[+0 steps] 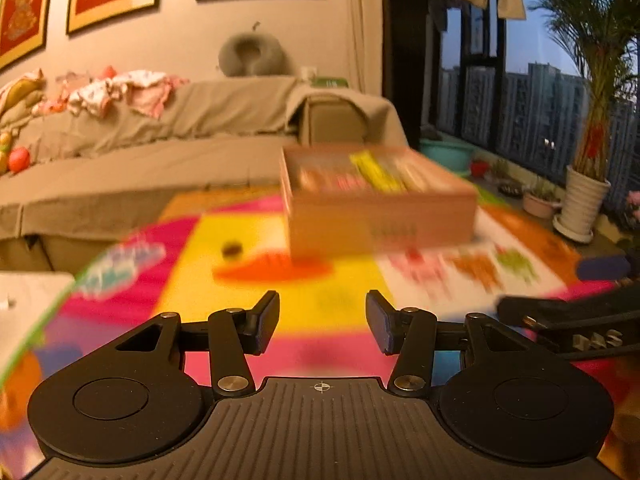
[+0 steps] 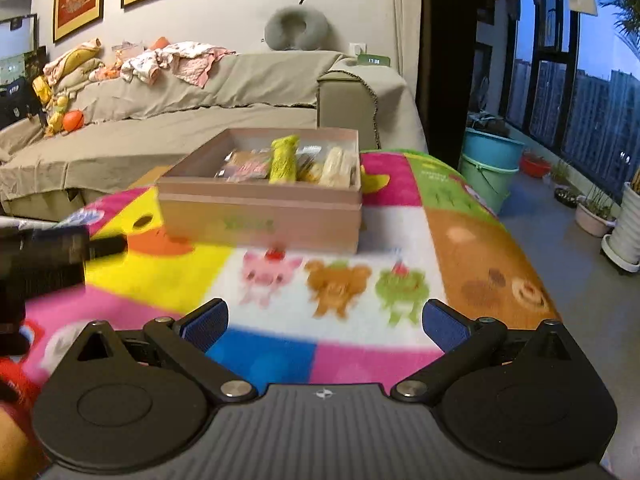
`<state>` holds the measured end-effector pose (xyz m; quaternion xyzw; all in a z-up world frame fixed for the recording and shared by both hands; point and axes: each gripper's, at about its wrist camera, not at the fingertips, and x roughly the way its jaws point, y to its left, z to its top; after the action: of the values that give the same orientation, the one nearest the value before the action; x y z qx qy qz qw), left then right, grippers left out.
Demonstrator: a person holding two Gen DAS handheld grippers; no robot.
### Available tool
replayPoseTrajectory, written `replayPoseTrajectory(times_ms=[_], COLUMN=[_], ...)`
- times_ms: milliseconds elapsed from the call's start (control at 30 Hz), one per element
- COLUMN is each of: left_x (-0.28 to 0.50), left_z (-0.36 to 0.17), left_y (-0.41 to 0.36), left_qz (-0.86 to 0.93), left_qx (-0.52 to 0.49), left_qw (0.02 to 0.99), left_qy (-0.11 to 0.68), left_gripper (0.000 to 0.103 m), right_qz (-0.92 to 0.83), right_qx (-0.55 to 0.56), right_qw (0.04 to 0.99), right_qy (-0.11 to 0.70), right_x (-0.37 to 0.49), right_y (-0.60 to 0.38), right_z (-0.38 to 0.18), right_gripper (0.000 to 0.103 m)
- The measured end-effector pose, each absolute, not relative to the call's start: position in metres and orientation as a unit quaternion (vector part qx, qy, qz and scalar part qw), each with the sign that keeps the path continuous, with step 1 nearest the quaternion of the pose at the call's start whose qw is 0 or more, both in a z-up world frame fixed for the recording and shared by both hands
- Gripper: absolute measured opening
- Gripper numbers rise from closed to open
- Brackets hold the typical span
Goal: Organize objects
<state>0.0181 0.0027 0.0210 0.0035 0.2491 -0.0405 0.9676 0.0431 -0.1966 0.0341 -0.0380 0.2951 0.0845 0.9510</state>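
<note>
While both grippers hang above the colourful cartoon mat point(image 2: 360, 320), neither holds anything: the left gripper point(image 1: 322, 322) has its fingers parted with a clear gap of mat showing between the pads, and the right gripper point(image 2: 325, 326) is spread wider still, its blue pads point(image 2: 446, 330) far apart and empty. From the left wrist view, part of the right gripper's black body juts in at the right edge, and from the right wrist view the left gripper shows as a dark blurred shape at the left edge. Just beyond the right gripper's fingers the mat shows a pink pig, a brown bear and a green frog in a row. Farther on, a pinkish-brown open box point(image 2: 260, 220) point(image 1: 380, 228) sits on the mat, blurred in the left view. Inside it lie wrapped snack packets point(image 2: 248, 168), a yellow-green packet point(image 2: 284, 158) near the middle and a pale one to its right. Behind the box stands a sofa point(image 2: 200, 120) under a grey-brown cover, with crumpled clothes point(image 2: 176, 62) on its backrest, an orange ball point(image 2: 73, 120) on the seat and a grey neck pillow point(image 2: 296, 28) on top. Teal tubs point(image 2: 492, 160) and potted plants point(image 2: 596, 216) stand by the window at right
</note>
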Motion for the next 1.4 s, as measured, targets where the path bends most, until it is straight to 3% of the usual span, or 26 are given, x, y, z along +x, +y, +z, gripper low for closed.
replayPoseTrajectory(times_ms=[100, 467, 800, 1100, 1333, 1400], left_x=[0.020, 0.017, 0.023, 0.020, 0.019, 0.019], left_z=[0.002, -0.005, 0.000, 0.000, 0.000, 0.000], left_y=[-0.001, -0.004, -0.009, -0.010, -0.009, -0.009], left_qz=[-0.040, -0.027, -0.018, -0.028, -0.024, -0.022], left_qx=[0.006, 0.008, 0.005, 0.000, -0.006, -0.008], left_qw=[0.954, 0.954, 0.954, 0.953, 0.953, 0.953], left_qy=[0.298, 0.299, 0.301, 0.301, 0.301, 0.302], left_gripper=[0.054, 0.056, 0.056, 0.057, 0.057, 0.057], right_qz=[0.074, -0.029, 0.032, -0.018, -0.006, -0.002], right_qx=[-0.053, 0.031, -0.007, -0.023, -0.201, -0.139], right_qw=[0.944, 0.942, 0.939, 0.946, 0.947, 0.952], right_qy=[0.317, 0.334, 0.342, 0.323, 0.249, 0.273], right_x=[0.042, 0.041, 0.050, 0.033, 0.016, 0.023], right_y=[-0.190, -0.212, -0.197, -0.193, -0.165, -0.173], right_z=[0.018, -0.002, -0.002, -0.002, -0.008, -0.004], right_gripper=[0.103, 0.103, 0.103, 0.103, 0.103, 0.103])
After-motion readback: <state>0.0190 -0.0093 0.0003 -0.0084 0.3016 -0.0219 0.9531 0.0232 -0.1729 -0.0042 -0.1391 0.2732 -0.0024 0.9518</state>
